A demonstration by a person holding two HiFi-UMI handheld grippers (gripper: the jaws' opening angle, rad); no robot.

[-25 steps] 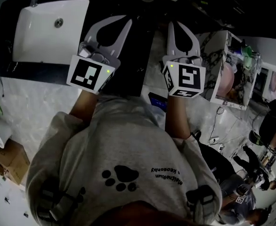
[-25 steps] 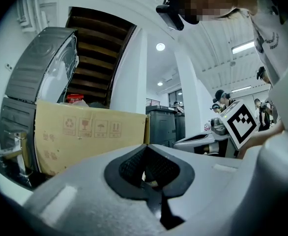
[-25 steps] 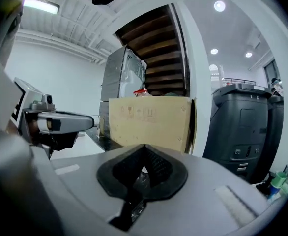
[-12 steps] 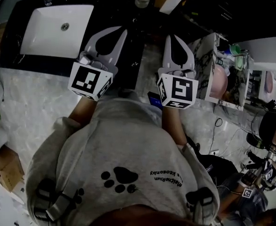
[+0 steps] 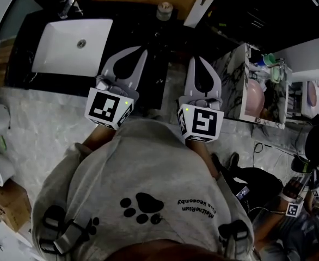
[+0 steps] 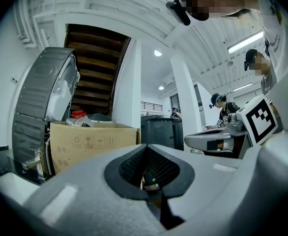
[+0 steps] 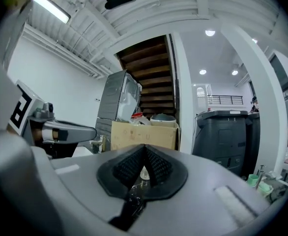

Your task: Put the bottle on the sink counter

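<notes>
Grey-capped small bottle [image 5: 164, 10]: standing on black sink counter [image 5: 128, 30], at back, right of white rectangular basin [image 5: 56, 56]. Left gripper [image 5: 144, 49], right gripper [image 5: 195, 60]: jaws fully together, nothing held, well apart from bottle. Hazard: careless forward sweep of closed jaws would likely topple bottle, perhaps toward basin.

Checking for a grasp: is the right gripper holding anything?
No, the right gripper has its jaws shut together with nothing between them.

small upside-down lettering on the person's grey sweatshirt [image 5: 148, 178], beside a paw print, was too small to read. a cardboard box [image 6: 92, 141] bore a row of printed handling symbols.
</notes>
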